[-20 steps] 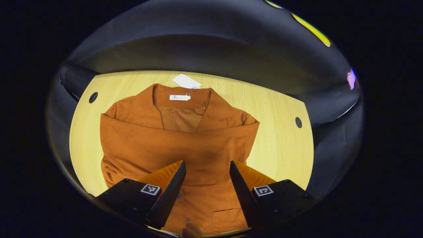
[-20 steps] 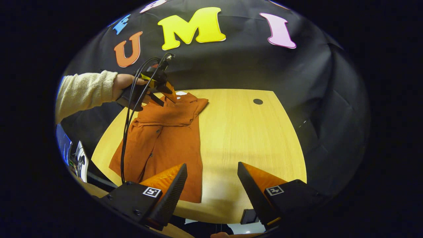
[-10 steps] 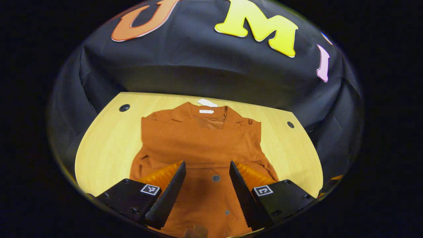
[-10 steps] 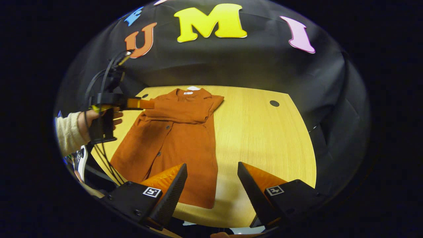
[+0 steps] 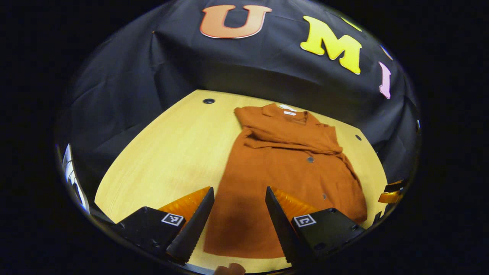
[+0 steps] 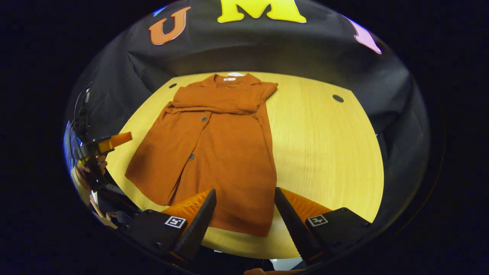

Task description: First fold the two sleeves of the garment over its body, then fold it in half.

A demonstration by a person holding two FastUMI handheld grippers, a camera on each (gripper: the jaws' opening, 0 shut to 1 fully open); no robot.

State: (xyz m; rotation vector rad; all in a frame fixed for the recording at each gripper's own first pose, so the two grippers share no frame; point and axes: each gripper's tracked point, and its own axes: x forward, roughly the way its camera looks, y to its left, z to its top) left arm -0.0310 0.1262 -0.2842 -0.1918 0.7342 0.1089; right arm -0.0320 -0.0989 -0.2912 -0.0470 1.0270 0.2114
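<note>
Right now the garment [image 5: 284, 168], a rust-orange buttoned jacket, lies flat on the wooden table [image 5: 172, 152], running from the upper middle of the left gripper view down to the lower middle, its collar [image 5: 288, 112] at the far end near the black cloth wall. Both sleeves [image 5: 282, 133] are already folded across the chest, forming a band of doubled cloth just below the collar, while the body below that band is spread out full length and not folded in half. A white tag [image 5: 287, 108] sits at the neck. The left gripper [image 5: 238, 214] hangs above the near hem at the bottom of its own view, its two fingers spread apart with nothing between them and cloth visible through the gap.

Seen from the right gripper view, the garment [image 6: 217, 149] fills the centre left of the frame, collar at the top, hem at the lower middle, with the table [image 6: 324, 152] bare to its right. The right gripper [image 6: 244, 217] hovers over the hem's near edge at the bottom of that view, fingers likewise held wide and gripping nothing. At the left edge of the same view the left gripper [image 6: 114, 140] appears small, off the table's side, held in a hand [image 6: 89, 168]; from there I cannot tell how its fingers stand
</note>
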